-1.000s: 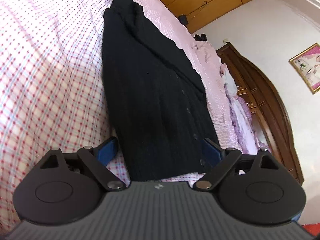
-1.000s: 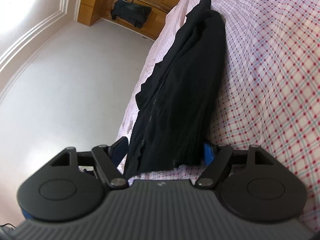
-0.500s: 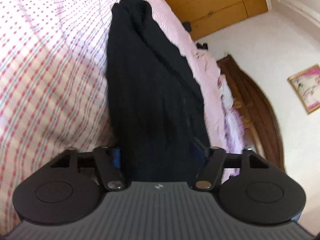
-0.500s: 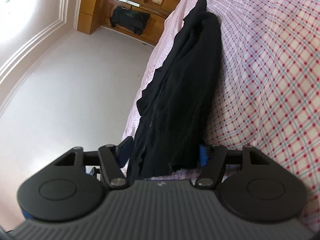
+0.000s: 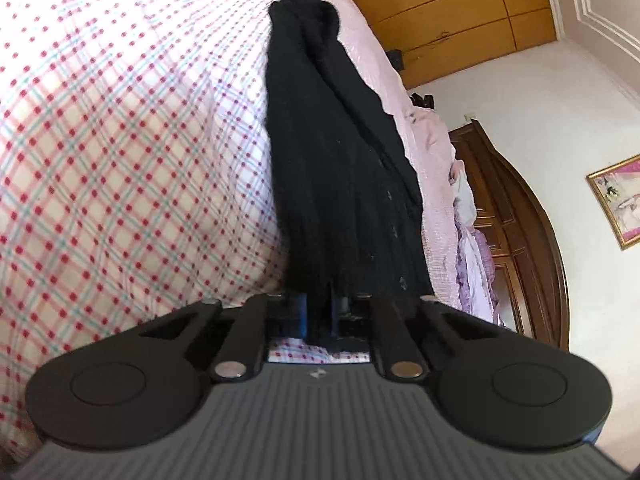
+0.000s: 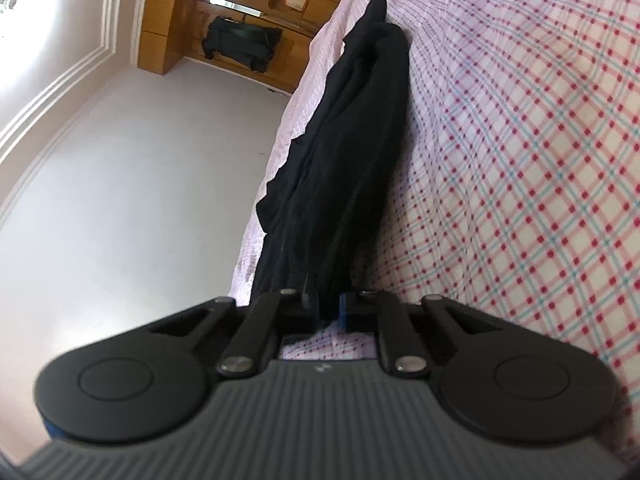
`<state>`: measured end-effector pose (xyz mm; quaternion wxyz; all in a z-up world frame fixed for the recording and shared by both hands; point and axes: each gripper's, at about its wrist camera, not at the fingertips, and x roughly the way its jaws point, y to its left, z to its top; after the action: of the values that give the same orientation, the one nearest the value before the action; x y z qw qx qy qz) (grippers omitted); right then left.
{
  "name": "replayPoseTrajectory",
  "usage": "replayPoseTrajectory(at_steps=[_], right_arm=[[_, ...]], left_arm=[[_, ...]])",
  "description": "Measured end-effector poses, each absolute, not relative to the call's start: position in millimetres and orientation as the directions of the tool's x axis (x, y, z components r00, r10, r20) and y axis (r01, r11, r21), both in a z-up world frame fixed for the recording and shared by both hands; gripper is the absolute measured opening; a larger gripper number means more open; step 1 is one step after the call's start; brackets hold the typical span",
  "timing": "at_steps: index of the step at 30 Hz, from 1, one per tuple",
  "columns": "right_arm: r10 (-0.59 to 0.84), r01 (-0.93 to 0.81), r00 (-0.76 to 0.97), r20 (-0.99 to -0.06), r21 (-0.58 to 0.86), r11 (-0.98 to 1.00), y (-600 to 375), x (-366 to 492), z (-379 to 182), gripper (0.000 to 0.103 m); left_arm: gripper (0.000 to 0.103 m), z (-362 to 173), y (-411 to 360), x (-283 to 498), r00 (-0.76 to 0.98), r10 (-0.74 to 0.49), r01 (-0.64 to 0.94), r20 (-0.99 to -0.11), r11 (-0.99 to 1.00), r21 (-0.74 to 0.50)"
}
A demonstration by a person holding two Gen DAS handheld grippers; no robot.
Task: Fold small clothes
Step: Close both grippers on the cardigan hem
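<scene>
A black knit garment (image 5: pixel 340 152) lies stretched out along the checked bedsheet (image 5: pixel 120 140), running away from both cameras. My left gripper (image 5: pixel 322 312) is shut on its near edge, the blue pads pinching bunched black fabric. In the right wrist view the same black garment (image 6: pixel 344 152) runs up the bedsheet (image 6: pixel 520 140), and my right gripper (image 6: pixel 330 308) is shut on its near edge as well. The cloth gathers into folds where each gripper pinches it.
A dark wooden headboard (image 5: pixel 532 240) with pale crumpled bedding (image 5: pixel 468 220) stands at the right of the left wrist view. Wooden wardrobe doors (image 5: pixel 448 12) stand beyond the bed. A dark garment (image 6: pixel 240 42) hangs at a wooden shelf unit past the bed's edge.
Both grippers went from wide open around the garment's near edge to shut on it. The left gripper moved closer and lower toward the cloth; the right barely moved.
</scene>
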<state>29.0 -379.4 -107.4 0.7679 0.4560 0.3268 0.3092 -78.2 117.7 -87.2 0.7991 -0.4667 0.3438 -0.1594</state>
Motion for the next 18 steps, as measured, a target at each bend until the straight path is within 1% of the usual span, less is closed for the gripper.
replayPoseTrajectory(at_steps=[5,10,18], right_arm=[[0.767,-0.217,0.608,-0.204,0.887,0.408,-375.6,27.3,-94.3,0.009],[0.774,-0.312,0.616,-0.147,0.856,0.411,-368.5,29.2,-73.3,0.008],[0.779,-0.393,0.621,-0.090,0.824,0.409,-356.7,51.3,-45.1,0.008]], left_arm=[[0.009,-78.7,121.9,-84.6,0.731,-0.577,-0.041,-0.363,0.494,-0.869],[0.008,-63.7,123.3,-88.7,0.754,-0.591,0.024,-0.285,0.459,-0.888],[0.008,-33.7,120.8,-77.1,0.772,-0.594,0.093,-0.224,0.455,-0.885]])
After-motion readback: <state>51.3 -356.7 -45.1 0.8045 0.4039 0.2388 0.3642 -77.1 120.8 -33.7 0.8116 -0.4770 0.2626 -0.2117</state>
